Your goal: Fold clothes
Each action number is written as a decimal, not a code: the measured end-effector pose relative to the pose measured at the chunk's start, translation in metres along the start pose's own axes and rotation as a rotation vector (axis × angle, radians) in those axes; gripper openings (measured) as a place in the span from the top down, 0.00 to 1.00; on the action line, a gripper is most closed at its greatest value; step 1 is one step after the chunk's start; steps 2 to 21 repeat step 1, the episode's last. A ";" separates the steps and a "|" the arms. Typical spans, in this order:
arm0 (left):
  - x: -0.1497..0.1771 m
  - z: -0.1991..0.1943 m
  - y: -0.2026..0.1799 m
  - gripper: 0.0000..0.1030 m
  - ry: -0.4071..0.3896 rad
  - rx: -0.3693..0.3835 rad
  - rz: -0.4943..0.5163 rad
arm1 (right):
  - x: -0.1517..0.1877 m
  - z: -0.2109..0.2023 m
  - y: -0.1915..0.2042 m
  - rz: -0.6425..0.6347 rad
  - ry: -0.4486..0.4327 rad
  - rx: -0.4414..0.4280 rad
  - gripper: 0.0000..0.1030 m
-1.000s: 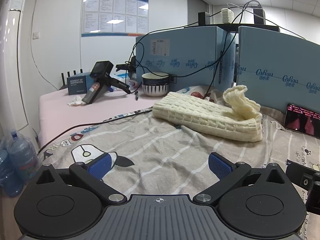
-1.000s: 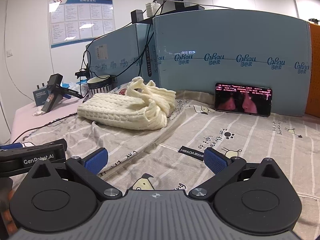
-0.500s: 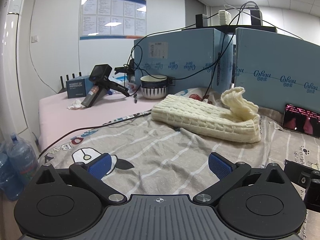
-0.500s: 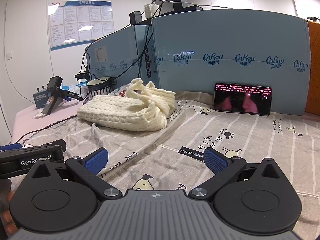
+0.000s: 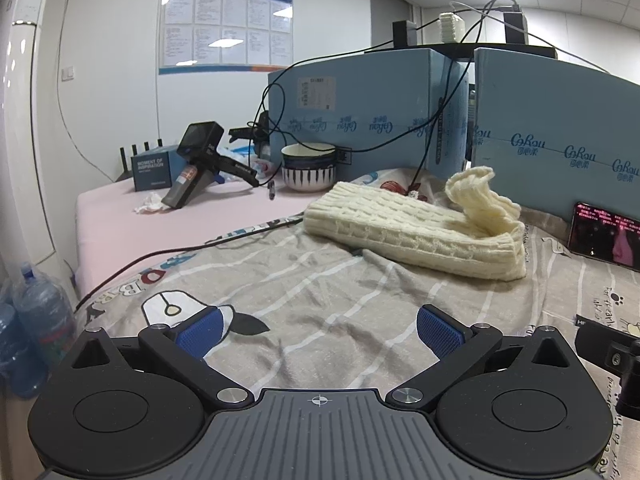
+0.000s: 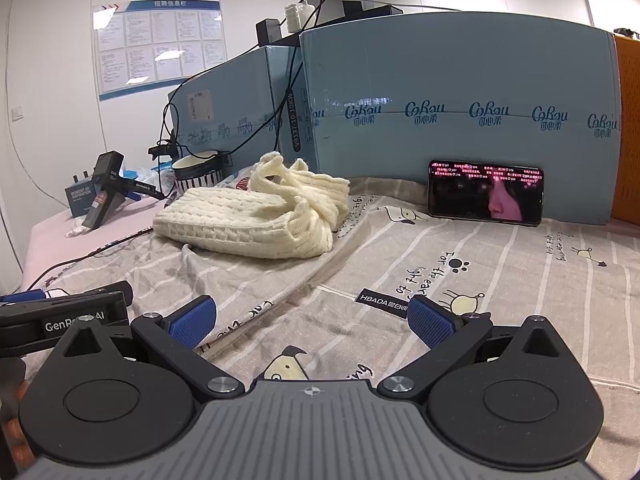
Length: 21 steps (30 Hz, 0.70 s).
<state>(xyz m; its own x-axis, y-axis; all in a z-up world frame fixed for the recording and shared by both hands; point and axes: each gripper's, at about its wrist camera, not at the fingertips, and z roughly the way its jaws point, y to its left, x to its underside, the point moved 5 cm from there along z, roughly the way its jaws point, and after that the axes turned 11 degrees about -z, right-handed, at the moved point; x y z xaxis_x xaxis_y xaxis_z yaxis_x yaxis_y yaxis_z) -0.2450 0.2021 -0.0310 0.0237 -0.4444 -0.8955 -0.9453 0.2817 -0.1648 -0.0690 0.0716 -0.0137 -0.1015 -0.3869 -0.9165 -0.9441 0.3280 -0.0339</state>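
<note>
Sweater (image 5: 412, 226), cream cable-knit, lies folded on the sheet (image 5: 320, 292), well ahead of both claws & touching neither.

Near: left claw (image 5: 320, 330) w/ jaws wide apart, blue pads (image 5: 200, 332) bare, nothing between them; it sits low over the grey striped sheet w/ cartoon prints. Right claw (image 6: 312, 320) same: jaws spread, nothing held, over the sheet by a black "HBADA" label (image 6: 382, 300). In the right view the left claw's body shows at the left edge, beside the right claw. A ridge in the sheet runs from near the right claw up toward the sweater.

Mid: sweater is a long flat bundle, w/ a loose bunched part standing up on its right end in the left view. A black cable (image 5: 160, 256) crosses the sheet's left edge toward the pink tabletop (image 5: 120, 220).

Far: phone (image 6: 486, 194) on its side, screen lit, leans on a blue foam board (image 6: 460, 92) right of the sweater. Behind the sweater to the left is a striped bowl (image 5: 308, 168); further left a black handheld device (image 5: 196, 168) resting tilted, a crumpled tissue (image 5: 148, 206) just by it, & a dark blue box (image 5: 154, 168). Cables hang over the boards. Water bottles (image 5: 36, 320) stand on the floor at far left. Poster (image 5: 224, 32) on the back wall.
</note>
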 end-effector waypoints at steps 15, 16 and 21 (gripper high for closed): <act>0.000 0.001 0.000 0.00 0.001 0.003 -0.001 | 0.000 0.001 -0.001 0.002 0.002 0.000 0.00; 0.000 0.001 0.000 0.00 0.001 0.003 -0.001 | 0.000 0.001 -0.001 0.002 0.002 0.000 0.00; 0.000 0.001 0.000 0.00 0.001 0.003 -0.001 | 0.000 0.001 -0.001 0.002 0.002 0.000 0.00</act>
